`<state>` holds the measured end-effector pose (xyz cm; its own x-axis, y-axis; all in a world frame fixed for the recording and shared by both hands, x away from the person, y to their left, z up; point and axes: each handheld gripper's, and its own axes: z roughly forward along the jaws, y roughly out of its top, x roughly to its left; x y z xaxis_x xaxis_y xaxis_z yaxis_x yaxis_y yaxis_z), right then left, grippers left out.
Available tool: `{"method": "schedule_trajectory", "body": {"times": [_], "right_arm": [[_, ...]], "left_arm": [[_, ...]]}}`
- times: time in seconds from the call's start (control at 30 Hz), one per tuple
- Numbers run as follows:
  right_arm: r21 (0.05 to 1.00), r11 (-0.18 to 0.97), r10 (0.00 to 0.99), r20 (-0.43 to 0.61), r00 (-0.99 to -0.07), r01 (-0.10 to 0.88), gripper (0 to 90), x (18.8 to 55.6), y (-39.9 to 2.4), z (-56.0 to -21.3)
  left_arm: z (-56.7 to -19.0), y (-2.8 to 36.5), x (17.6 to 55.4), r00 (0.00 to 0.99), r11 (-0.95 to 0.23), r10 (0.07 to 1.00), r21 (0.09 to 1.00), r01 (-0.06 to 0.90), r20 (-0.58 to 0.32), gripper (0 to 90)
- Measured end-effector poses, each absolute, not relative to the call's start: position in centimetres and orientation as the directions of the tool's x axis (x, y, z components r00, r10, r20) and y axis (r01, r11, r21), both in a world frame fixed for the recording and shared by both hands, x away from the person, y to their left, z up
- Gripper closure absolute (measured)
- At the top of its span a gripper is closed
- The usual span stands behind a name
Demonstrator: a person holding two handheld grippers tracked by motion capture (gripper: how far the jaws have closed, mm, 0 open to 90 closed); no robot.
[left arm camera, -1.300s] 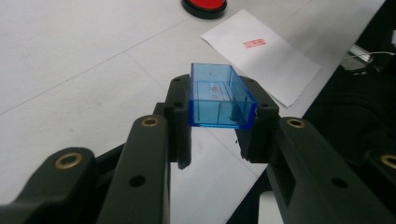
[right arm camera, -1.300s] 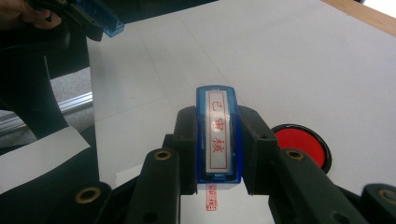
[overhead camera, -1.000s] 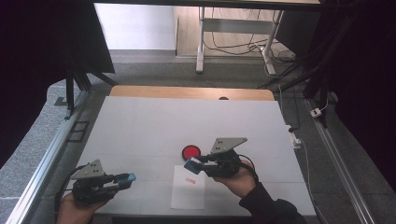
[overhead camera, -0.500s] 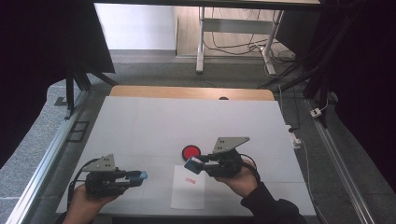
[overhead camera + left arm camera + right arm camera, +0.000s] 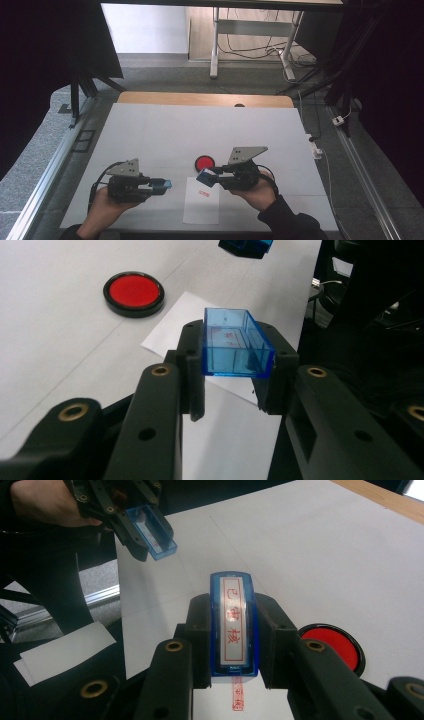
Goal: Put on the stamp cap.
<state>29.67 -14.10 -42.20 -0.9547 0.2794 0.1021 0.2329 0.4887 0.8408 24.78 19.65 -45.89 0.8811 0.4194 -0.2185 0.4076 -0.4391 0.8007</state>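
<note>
**Stamp and Cap Held Apart Above the Paper**

While both grippers hover over the near part of the white counter, each pinches one blue plastic part. The left gripper has its jaws pressed on a clear blue cap, an open-topped hollow box with nothing loose inside; faint red ink marks show on its inner floor. The right gripper clamps the blue stamp, a narrow block whose white face carries a red frame and red characters. In the high view the stamp sits over the upper edge of a white paper sheet, with the cap well to its left. A red printed mark lies on the sheet just beneath the stamp. A round red ink pad in a black rim rests on the counter just beyond the sheet, apart from both grippers. Nothing stands between cap and stamp.
</note>
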Motion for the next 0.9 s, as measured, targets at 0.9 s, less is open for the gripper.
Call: {"method": "schedule_trajectory", "body": {"times": [0.9], "right_arm": [[0.874,0.439,0.232,0.112,-0.966,0.207,70.9,29.6,-14.8,-41.1]], "left_arm": [[-46.1,14.4,28.6,0.952,-0.502,0.212,0.812,0.298,-0.218,67.8]]}}
